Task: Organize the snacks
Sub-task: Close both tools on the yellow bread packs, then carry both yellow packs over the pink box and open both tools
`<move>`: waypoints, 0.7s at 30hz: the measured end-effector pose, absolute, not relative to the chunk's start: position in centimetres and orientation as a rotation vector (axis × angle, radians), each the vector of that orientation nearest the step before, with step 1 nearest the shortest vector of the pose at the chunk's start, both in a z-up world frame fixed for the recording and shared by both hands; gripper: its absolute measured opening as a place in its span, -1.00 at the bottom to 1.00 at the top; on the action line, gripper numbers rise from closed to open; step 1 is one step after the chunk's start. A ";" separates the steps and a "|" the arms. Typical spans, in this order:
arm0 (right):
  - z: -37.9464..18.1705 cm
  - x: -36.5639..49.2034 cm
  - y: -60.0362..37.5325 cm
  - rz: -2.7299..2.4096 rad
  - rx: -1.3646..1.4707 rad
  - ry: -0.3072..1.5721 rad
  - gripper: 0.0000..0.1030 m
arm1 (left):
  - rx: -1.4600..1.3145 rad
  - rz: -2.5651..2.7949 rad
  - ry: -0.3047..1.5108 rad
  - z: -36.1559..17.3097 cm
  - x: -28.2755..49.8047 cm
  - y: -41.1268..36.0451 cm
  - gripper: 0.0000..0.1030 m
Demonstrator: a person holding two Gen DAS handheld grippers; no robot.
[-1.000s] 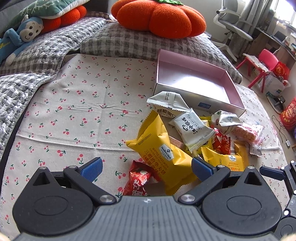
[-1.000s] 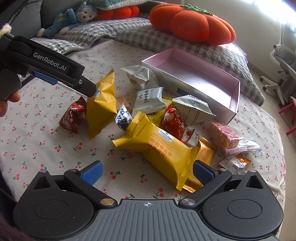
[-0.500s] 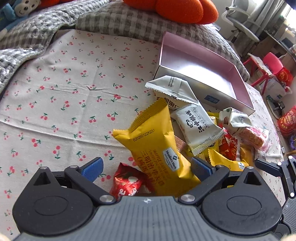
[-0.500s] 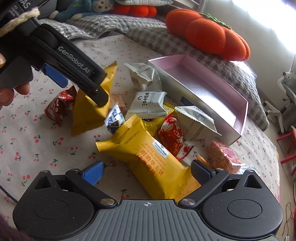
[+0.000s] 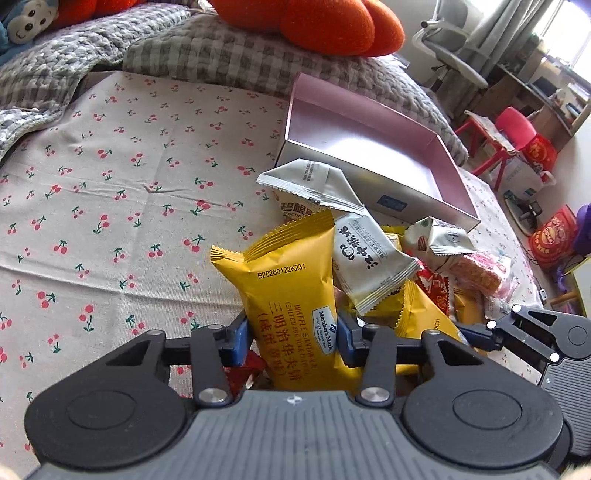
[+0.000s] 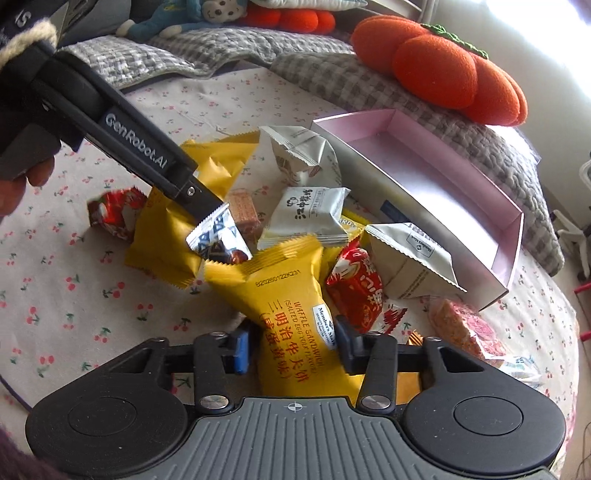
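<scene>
A pile of wrapped snacks lies on a cherry-print cloth in front of an empty pink box [image 5: 369, 147], which also shows in the right wrist view [image 6: 424, 155]. My left gripper [image 5: 291, 338] is shut on a yellow waffle sandwich pack [image 5: 288, 291]; its arm shows in the right wrist view [image 6: 147, 158] over that pack [image 6: 177, 236]. My right gripper [image 6: 293, 345] is shut on a second yellow waffle sandwich pack [image 6: 291, 302]. White packs [image 5: 365, 254], red packs [image 6: 354, 284] and a pink bar [image 5: 480, 273] lie around.
An orange pumpkin cushion [image 6: 454, 70] and grey checked blankets [image 5: 184, 48] lie behind the box. A monkey plush [image 6: 184, 14] sits at the far left. An office chair [image 5: 450, 48] and red stool [image 5: 513, 129] stand beyond the bed's right edge.
Both grippers moved down and forward onto the pile and closed, each on a yellow waffle sandwich pack. Both were open a second ago.
</scene>
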State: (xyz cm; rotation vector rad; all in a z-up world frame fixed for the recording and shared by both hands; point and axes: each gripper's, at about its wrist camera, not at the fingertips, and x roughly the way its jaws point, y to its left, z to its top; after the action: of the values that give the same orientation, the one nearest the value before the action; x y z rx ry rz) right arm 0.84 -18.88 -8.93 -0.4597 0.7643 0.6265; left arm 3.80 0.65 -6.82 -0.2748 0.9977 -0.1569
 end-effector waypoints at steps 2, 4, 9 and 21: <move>-8.5 0.6 -18.9 0.645 -0.441 0.778 -0.23 | -0.284 -0.166 0.992 -6.6 3.8 0.7 -0.20; -8.1 0.5 -19.0 0.642 -0.414 0.803 -0.24 | -0.290 -0.173 0.988 -6.4 3.7 0.6 -0.20; -6.8 -0.1 -20.0 0.630 -0.319 0.827 -0.24 | -0.296 -0.193 0.968 -5.6 3.6 0.4 -0.20; -5.4 0.6 -23.4 0.526 -0.156 0.847 -0.24 | -0.327 -0.201 0.928 -4.1 3.6 0.2 -0.21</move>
State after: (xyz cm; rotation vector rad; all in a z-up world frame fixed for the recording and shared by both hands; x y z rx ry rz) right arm 0.58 -23.37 -5.37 -0.1560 0.8471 0.5256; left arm 3.63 0.19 -4.11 -0.3269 0.9282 -0.2006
